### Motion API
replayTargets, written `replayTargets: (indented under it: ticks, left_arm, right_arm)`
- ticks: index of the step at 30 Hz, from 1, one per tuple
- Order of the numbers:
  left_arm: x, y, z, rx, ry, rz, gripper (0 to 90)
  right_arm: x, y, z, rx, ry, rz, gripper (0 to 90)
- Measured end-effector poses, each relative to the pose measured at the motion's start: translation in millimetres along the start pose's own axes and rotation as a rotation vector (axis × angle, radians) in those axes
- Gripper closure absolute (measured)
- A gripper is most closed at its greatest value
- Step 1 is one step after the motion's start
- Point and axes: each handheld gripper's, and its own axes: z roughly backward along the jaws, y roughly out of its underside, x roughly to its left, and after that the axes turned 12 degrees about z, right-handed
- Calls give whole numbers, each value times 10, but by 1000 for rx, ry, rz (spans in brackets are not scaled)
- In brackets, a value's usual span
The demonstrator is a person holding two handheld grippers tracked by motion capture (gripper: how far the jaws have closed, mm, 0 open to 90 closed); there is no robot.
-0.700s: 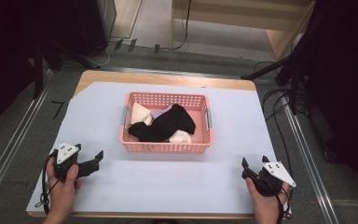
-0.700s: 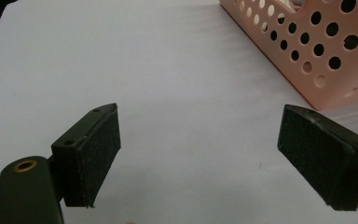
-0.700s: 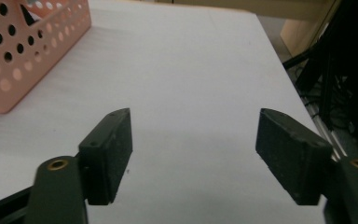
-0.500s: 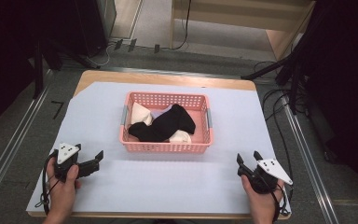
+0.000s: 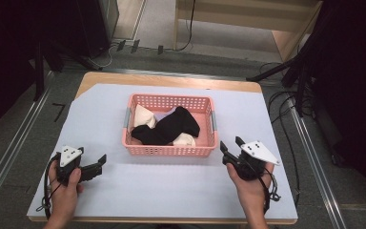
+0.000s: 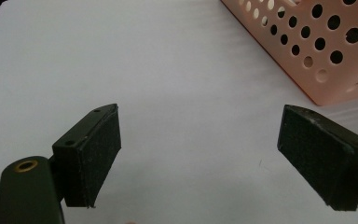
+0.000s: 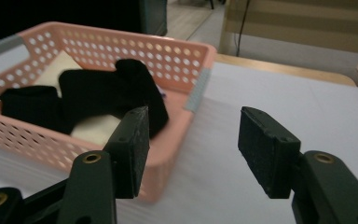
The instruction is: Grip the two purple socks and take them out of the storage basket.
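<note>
White sheet over a wooden surface (image 5: 181, 191), dark floor and cables around it, pale wood furniture at the back. High view gives the layout: pink basket (image 5: 169, 149) centred, left gripper (image 5: 97, 164) low on the near left, well apart from it, right gripper (image 5: 231, 145) near the basket's near right corner. Left gripper view adds what the high view can't: jaws spread wide over bare sheet, nothing between them, only the basket's perforated corner (image 6: 326, 56) at top right. Right gripper view looks along its jaws into the basket (image 7: 177, 112) from the side; jaws released, empty, with the basket's corner behind the gap. Versus the earlier frames: right gripper has moved up from the near edge toward the basket's right corner; left gripper is where it was; basket and contents unchanged. Basket contents: black socks (image 5: 171, 128) draped across the middle, a cream sock (image 5: 143, 117) at the left wall, another cream bit (image 5: 185, 140) at the near wall. Right gripper view shows the same black socks (image 7: 98, 93) lying over the cream ones (image 7: 95, 128).
</note>
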Motion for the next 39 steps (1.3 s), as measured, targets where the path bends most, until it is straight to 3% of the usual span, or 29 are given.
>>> replayTargets:
  ticks: [3,4,8,14,18,28,31,34,39]
  left_arm:
    - [3,-1,-3,2,4,1,144]
    - [4,-3,-6,7,4,2,144]
    - [2,-5,-9,10,2,6,144]
    - [2,-2,-8,6,6,4,144]
    - [6,-7,-7,15,6,0,145]
    - [9,-7,-12,15,8,6,145]
    - [9,-7,-14,15,8,6,146]
    - [7,-7,-15,17,4,4,146]
    - [5,-7,-19,18,5,0,148]
  right_arm:
    - [77,-105,-71,-14,-22,15,482]
    - [158,-200,-156,-13,-50,26,495]
    - [323,-342,-348,-18,-89,76,525]
    - [473,-437,-671,5,-149,64,558]
    - [560,-475,-891,56,-197,61,574]
    - [796,-590,-1299,157,-252,80,587]
    - [889,-622,-1448,222,-288,73,589]
    - [931,-647,-1520,265,-258,96,560]
    - [976,-661,-1623,344,-259,94,481]
